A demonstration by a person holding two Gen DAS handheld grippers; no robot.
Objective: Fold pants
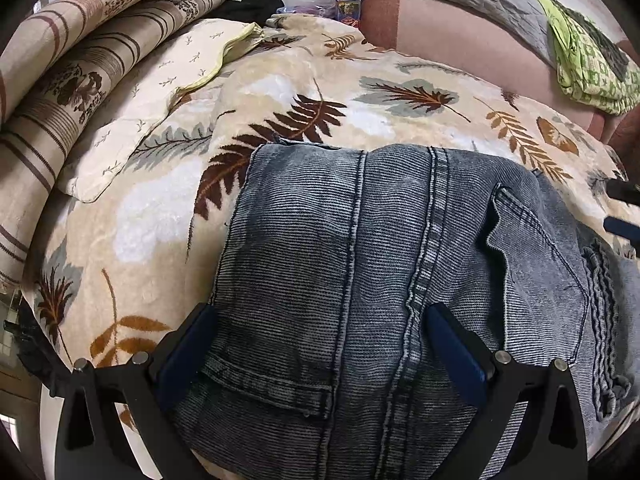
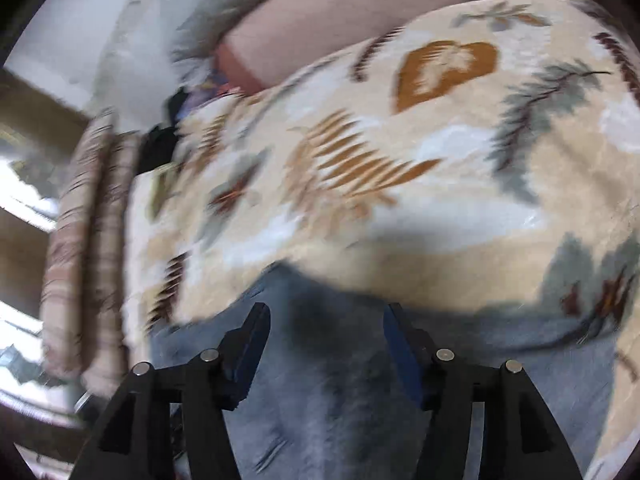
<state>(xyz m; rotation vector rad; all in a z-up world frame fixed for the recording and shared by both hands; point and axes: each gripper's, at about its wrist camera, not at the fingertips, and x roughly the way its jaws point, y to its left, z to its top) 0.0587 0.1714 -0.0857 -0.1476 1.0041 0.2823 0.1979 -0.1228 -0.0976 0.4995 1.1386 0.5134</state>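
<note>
**Jeans folded on the bed, both claws spread above them**

In the left wrist view, a bed covered by a cream blanket (image 1: 280,92) with a leaf print filled the frame, striped cushions (image 1: 60,80) stacked along its left edge and a green garment (image 1: 584,56) lying well apart at the far right. The pants (image 1: 400,260), grey-blue jeans, lay on the blanket already doubled into a compact block, a back pocket and the waistband bunched on the right side. The left gripper (image 1: 320,332) stood wide open over the near part of the denim, holding nothing; whether its fingers touched the cloth could not be told. The tips of the other claw showed at the right edge.

The right wrist view was badly blurred. The same blanket (image 2: 400,160) spread ahead, with the pants (image 2: 340,400) below the right gripper (image 2: 326,328), which was also parted and empty.

The fold looked nearly done. To finish it well, each claw should probably take a full thickness at a corner, lift both sides evenly, and lay the edge square so the bulky waistband does not spring open.
</note>
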